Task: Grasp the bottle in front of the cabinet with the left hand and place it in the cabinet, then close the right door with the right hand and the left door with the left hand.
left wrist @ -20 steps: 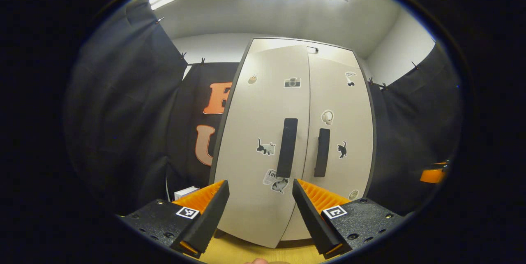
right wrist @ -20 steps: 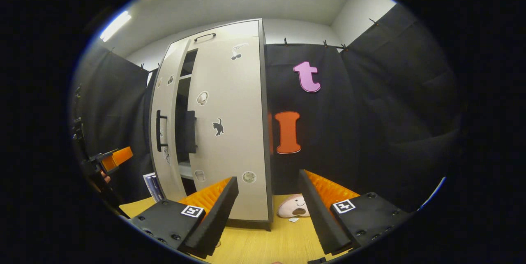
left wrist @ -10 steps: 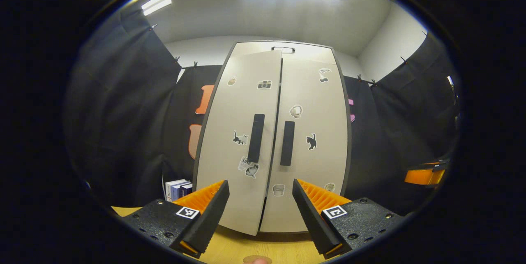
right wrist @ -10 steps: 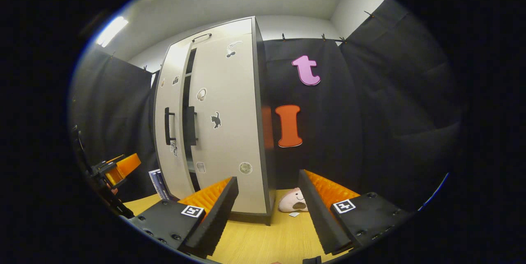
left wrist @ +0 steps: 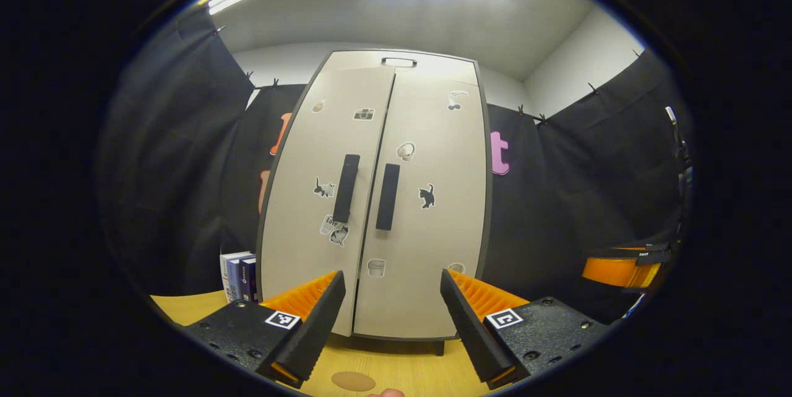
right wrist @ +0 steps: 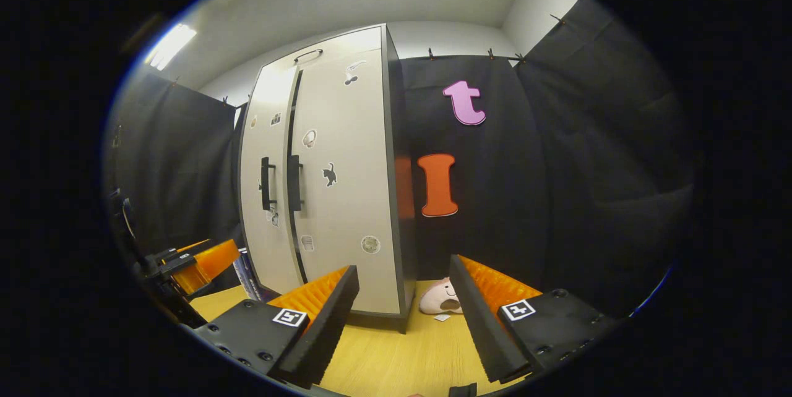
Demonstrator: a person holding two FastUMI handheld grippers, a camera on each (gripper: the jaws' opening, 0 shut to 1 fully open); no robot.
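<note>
Item: tall beige two-door cabinet with black bar handles [left wrist: 371,199], on pale wooden desk [right wrist: 396,360].
Change: left door [left wrist: 315,199], ajar a second ago, now flush beside right door [left wrist: 427,199]; task judged complete.
Bottle: presumably inside, unseen.
Left claw [left wrist: 387,323]: released, empty. Right claw [right wrist: 402,316]: released, empty.
Nearby: upright books [left wrist: 238,276]; pink plush toy [right wrist: 442,298]. No obstruction.

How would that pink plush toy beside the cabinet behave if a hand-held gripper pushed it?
The plush toy looks soft and slumped, so it would probably squash and slide on the wooden table, not roll. It seems light. Lying low and flat, it is unlikely to tip.
</note>
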